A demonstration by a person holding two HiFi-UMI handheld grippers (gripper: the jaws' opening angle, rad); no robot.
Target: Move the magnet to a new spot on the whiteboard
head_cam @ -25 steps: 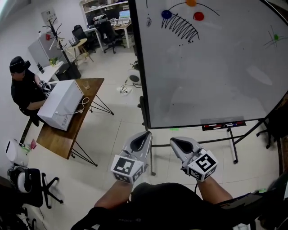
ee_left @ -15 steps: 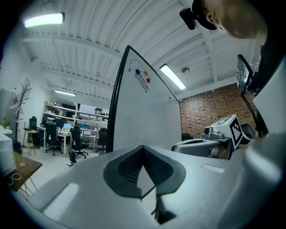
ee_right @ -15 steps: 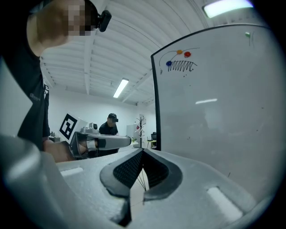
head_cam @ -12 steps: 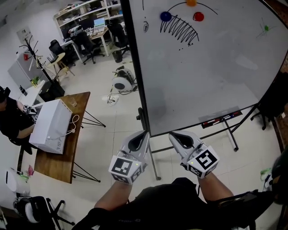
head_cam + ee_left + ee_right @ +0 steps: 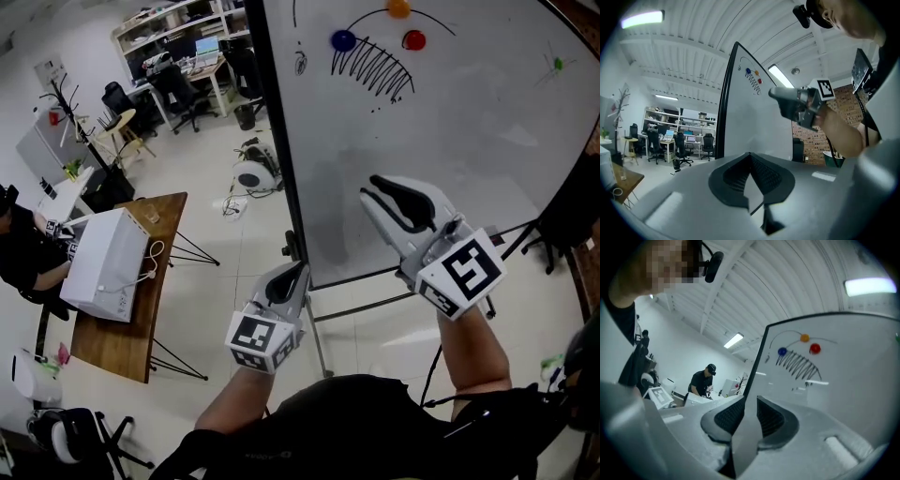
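The whiteboard (image 5: 469,141) stands in front of me with three round magnets near its top: blue (image 5: 343,40), orange (image 5: 399,7) and red (image 5: 413,39), around a black hatched drawing. My right gripper (image 5: 368,191) is raised before the board's lower middle, well below the magnets. Its jaws have just been opening and stand slightly apart with nothing between them. The right gripper view shows the blue magnet (image 5: 782,351), the red magnet (image 5: 814,348) and the orange magnet (image 5: 804,338) ahead. My left gripper (image 5: 298,270) hangs low by the board's left edge, shut and empty.
A green mark (image 5: 559,64) sits at the board's upper right. Left of the board are a wooden table (image 5: 127,309) with a white box (image 5: 105,262), a seated person (image 5: 21,253), a coat rack (image 5: 70,122) and desks with chairs (image 5: 187,84).
My right gripper has risen from waist height to in front of the whiteboard's lower part, and its jaws have parted. The left gripper has stayed low.
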